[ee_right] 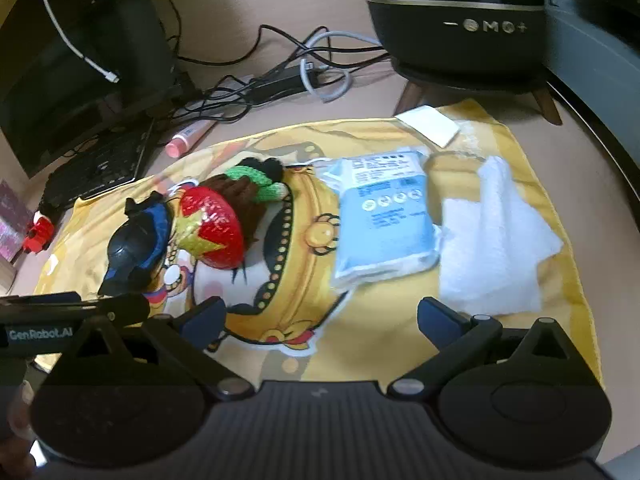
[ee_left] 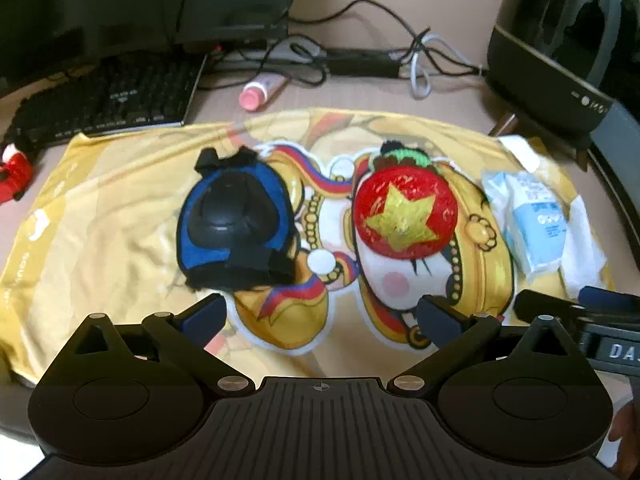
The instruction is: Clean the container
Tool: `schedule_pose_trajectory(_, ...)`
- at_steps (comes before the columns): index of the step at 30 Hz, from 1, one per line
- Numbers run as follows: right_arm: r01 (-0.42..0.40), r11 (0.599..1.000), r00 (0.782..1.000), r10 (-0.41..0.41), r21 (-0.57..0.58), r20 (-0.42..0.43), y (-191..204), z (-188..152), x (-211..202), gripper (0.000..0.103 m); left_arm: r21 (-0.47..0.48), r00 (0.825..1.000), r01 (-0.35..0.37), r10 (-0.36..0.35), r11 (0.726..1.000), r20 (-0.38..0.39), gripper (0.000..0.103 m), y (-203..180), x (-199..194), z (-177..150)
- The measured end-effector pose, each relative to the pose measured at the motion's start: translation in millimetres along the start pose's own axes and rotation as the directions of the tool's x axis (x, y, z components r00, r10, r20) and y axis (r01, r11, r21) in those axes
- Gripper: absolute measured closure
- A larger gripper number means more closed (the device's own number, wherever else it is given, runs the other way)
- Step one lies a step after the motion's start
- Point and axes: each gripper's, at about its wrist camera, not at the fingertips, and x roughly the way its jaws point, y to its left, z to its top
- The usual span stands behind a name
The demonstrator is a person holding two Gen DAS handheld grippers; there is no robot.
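A round red container with a gold star [ee_left: 406,216] and a brown and green knitted top lies on a yellow printed cloth [ee_left: 120,220]; it also shows in the right wrist view [ee_right: 216,226]. A light blue pack of wipes [ee_right: 384,216] and a loose white wipe [ee_right: 492,240] lie to its right. My left gripper [ee_left: 322,314] is open and empty, hovering near the cloth's front edge, before the container. My right gripper [ee_right: 320,318] is open and empty, before the wipes pack.
A blue and black pad [ee_left: 236,228] lies left of the container. A black keyboard [ee_left: 112,96], a pink tube [ee_left: 260,92], tangled cables [ee_left: 360,56] and a black speaker on wooden legs [ee_right: 460,20] stand behind the cloth. A red toy [ee_left: 14,176] sits at the far left.
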Motion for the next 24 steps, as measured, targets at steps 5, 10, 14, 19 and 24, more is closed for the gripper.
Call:
schedule_pose_trajectory(5,0.012,1.0,1.0,-0.012,0.017,-0.02,-5,-3,2,0.0,0.031,1.0,-0.011,0.012,0.999,-0.028,0.0,-6,5,-3)
schedule_pose_trajectory(10,0.026,1.0,0.999,-0.026,0.008,-0.036,-3,-8,1,0.0,0.04,0.999,-0.014,0.015,0.999,-0.038,0.0,-6,6,-9)
schedule_pose_trajectory(14,0.039,0.999,0.998,-0.039,0.002,-0.041,-1,-8,2,0.0,0.062,0.999,-0.045,0.046,0.997,-0.015,0.0,-6,2,-12)
schedule_pose_trajectory(19,0.056,0.998,0.998,-0.057,-0.042,-0.033,9,-8,0,0.0,0.081,0.998,-0.057,0.057,0.995,0.005,0.0,-3,-2,-13)
schedule_pose_trajectory(24,0.067,0.995,0.997,-0.069,-0.07,-0.029,14,-7,-1,0.0,0.07,0.999,-0.035,0.035,0.997,-0.007,0.0,2,-2,-14)
